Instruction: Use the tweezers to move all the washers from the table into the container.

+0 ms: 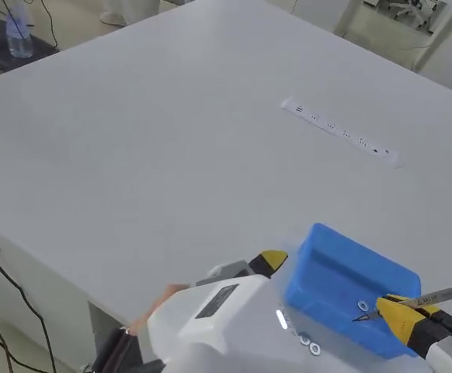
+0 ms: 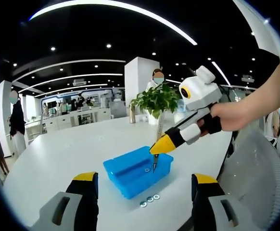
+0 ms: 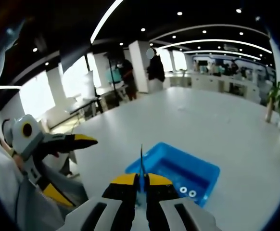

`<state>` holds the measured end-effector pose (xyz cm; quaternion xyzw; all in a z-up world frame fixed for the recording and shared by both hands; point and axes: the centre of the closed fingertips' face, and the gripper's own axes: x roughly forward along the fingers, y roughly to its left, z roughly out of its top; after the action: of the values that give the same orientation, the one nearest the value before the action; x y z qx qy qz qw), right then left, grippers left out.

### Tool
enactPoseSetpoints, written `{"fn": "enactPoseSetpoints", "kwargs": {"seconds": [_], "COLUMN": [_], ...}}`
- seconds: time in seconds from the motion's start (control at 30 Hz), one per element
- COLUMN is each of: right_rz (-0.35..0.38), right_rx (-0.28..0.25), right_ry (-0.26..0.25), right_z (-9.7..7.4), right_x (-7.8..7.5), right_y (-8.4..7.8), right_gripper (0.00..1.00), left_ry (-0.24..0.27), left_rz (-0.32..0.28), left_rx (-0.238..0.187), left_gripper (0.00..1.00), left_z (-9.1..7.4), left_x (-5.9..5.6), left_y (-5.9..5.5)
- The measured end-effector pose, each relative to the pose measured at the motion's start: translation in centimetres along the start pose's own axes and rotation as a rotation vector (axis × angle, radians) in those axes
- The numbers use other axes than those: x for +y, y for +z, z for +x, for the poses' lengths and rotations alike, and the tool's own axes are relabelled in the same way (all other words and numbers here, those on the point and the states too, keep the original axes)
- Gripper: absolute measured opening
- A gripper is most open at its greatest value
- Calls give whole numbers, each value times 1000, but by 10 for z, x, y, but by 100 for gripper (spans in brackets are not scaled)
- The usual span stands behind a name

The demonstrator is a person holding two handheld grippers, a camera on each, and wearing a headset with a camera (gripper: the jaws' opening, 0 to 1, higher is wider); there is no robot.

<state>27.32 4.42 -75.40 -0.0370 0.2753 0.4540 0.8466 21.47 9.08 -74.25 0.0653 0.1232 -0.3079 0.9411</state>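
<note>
The right claw (image 3: 141, 182) is pinched shut on a pair of tweezers (image 3: 141, 163). Their thin points stick out past the yellow jaw tips and hang over the blue container (image 3: 200, 166). A hand (image 2: 231, 115) grips that claw's handle from behind. Two washers (image 3: 187, 191) lie side by side on the container's floor, close to one wall and just beside the tweezers' points. I cannot tell whether the points hold a washer. The left claw (image 2: 145, 177) stands wide with nothing between its jaws. It is held back over the counter's near edge and aimed at the container. Three loose washers (image 2: 150, 198) sit in a short row on the white counter (image 1: 172, 155), just beside the container's near wall, between it and the near edge. The container rests close to that near edge, toward the person's right. Farther out, a white power strip (image 1: 340, 132) lies flat on the counter, well apart from the container. From the left claw's side, a leafy plant (image 2: 157, 98) stands beyond the container toward the far edge.
</note>
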Motion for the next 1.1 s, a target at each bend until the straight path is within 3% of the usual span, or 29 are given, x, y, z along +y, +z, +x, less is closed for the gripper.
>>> {"fn": "enactPoseSetpoints", "kwargs": {"seconds": [0.37, 0.93, 1.1], "right_rz": [10, -25, -23], "right_rx": [52, 73, 66], "right_ry": [4, 36, 33], "right_z": [8, 19, 20], "right_x": [4, 14, 13], "right_y": [-17, -21, -21], "right_gripper": [3, 3, 3], "left_ry": [11, 2, -6], "left_rz": [12, 26, 5], "left_rx": [0, 10, 11], "left_gripper": [81, 80, 80], "left_z": [0, 0, 0], "left_x": [2, 0, 0], "left_y": [0, -1, -1]}}
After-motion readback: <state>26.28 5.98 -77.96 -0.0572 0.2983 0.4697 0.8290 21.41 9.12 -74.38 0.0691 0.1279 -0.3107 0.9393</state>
